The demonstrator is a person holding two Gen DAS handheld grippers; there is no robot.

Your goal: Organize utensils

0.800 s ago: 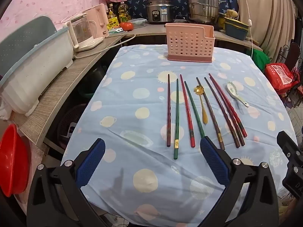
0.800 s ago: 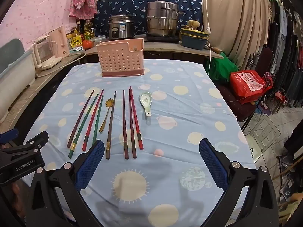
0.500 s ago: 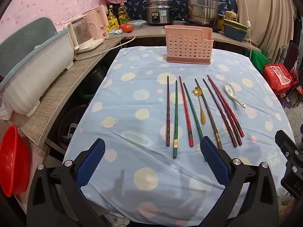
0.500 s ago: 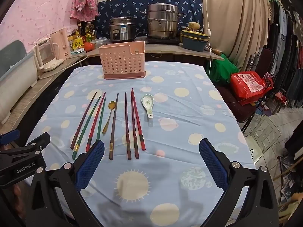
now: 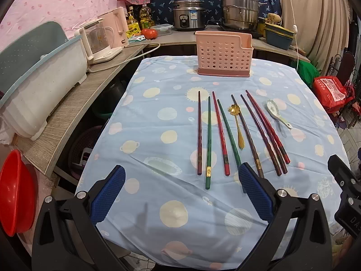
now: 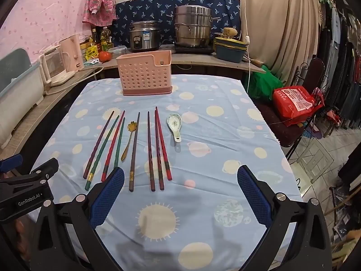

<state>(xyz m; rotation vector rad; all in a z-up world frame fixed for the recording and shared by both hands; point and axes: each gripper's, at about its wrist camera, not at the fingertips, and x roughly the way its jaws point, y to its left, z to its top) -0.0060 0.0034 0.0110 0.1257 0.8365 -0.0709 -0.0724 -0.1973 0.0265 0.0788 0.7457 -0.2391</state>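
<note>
Chopsticks (image 5: 209, 143) unmoved on tablecloth (image 5: 162, 117), both jaws still wide, slightly nearer.

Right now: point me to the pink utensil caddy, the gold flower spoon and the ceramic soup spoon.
pink utensil caddy (image 5: 223, 55), left wrist view, middle of its perforated front wall.
gold flower spoon (image 5: 233, 109), left wrist view, flower-shaped bowl.
ceramic soup spoon (image 6: 174, 121), right wrist view, inside of the bowl.
</note>
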